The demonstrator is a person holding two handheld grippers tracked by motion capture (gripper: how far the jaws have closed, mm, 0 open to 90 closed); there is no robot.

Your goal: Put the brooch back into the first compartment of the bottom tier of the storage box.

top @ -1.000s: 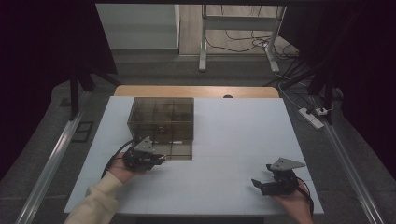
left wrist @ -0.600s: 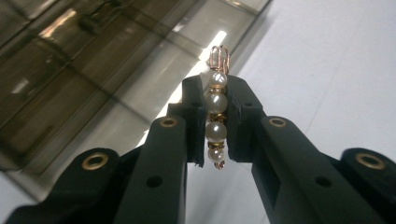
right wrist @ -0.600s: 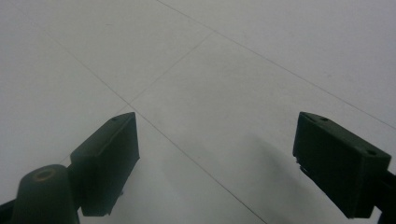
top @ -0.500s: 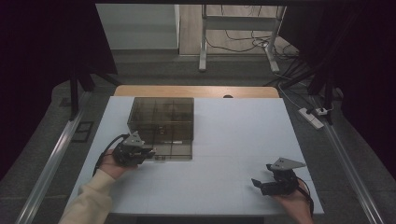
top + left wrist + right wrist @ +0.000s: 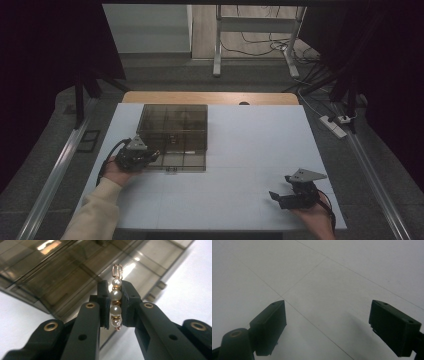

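Pearl hairpin (image 5: 115,302) sits pinched between the pads of the left tongs (image 5: 115,305), its gold loop poking past their tips, just in front of the smoky compartment box (image 5: 173,136). Right tongs (image 5: 291,195) rest well apart on the white tabletop (image 5: 250,150), jaws spread wide with nothing between them.

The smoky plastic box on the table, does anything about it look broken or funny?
Nothing stands out. The smoky box sits flat and square on the white table, nothing spilled. The left gripper pinches a pearl bead piece at the box's near corner; the right gripper rests open, apart.
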